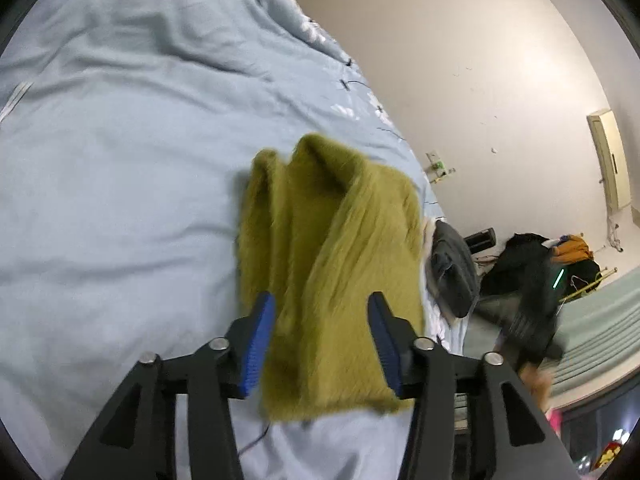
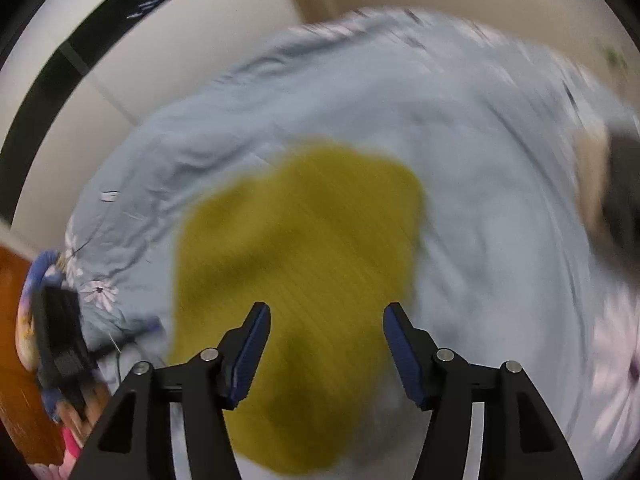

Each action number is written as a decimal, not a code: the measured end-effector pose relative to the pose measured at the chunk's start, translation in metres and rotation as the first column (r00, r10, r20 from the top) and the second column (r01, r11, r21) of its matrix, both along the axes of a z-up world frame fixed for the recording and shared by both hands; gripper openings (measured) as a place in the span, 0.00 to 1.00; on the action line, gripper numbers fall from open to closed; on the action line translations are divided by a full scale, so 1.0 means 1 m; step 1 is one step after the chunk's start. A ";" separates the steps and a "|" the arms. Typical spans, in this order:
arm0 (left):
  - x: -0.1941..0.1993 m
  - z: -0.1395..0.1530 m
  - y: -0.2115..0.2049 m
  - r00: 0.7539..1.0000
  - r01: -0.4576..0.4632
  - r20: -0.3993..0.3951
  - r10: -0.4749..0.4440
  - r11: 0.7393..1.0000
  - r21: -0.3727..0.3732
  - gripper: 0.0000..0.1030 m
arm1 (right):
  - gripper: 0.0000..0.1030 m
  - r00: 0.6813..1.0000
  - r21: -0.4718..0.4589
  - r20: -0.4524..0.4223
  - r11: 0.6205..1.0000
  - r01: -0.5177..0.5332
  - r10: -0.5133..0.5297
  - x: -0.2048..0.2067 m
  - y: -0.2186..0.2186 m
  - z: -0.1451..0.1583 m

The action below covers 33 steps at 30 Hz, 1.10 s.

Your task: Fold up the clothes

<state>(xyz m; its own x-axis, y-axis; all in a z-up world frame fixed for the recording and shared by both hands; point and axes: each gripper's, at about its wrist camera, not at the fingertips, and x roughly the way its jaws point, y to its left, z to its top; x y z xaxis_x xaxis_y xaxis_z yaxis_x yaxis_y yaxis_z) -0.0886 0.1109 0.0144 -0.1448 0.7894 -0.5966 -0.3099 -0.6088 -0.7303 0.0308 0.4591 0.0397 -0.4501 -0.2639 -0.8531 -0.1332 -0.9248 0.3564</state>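
An olive-green fuzzy garment (image 1: 332, 272) lies folded into a rough rectangle on the light blue bedspread (image 1: 120, 160). My left gripper (image 1: 322, 308) is open above its near part, blue-padded jaws wide apart and holding nothing. In the right wrist view the same garment (image 2: 304, 280) lies on the bedspread (image 2: 480, 200), blurred by motion. My right gripper (image 2: 326, 316) is open above it and empty. The right gripper also shows in the left wrist view (image 1: 536, 312) as a dark blur off the bed's right side.
A grey folded garment (image 1: 452, 268) lies at the bed's right edge. A pile of dark and orange clothes (image 1: 560, 256) sits by the wall beyond. In the right wrist view a black device (image 2: 60, 332) and a wooden surface (image 2: 16, 340) are at the left.
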 end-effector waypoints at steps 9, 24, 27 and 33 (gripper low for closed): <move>-0.060 0.004 0.073 0.998 0.056 0.041 -0.054 0.997 -0.044 0.58 | 0.64 0.997 -0.165 0.013 0.983 0.076 -0.075 0.057 0.023 -0.036; -0.063 -0.017 0.041 0.990 -0.077 0.117 0.079 0.997 -0.024 0.17 | 0.67 0.998 -0.332 -0.026 0.942 0.041 -0.052 0.055 0.017 -0.049; -0.063 -0.026 0.038 0.986 -0.091 0.139 0.097 0.995 -0.050 0.27 | 0.69 0.999 -0.371 -0.005 0.927 0.047 -0.052 0.052 0.012 -0.057; -0.065 -0.043 0.024 0.976 -0.108 0.182 0.120 0.991 -0.077 0.73 | 0.73 0.999 -0.401 -0.006 0.915 0.042 -0.048 0.051 0.005 -0.062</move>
<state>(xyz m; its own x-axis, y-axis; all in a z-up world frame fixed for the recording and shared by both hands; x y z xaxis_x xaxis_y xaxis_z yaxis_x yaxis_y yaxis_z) -0.1539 0.1351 -0.0282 -0.1133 0.7318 -0.6720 -0.0984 -0.6813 -0.7254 0.0820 0.4639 -0.0228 -0.4818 -0.5609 -0.6733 -0.1630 -0.6975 0.6978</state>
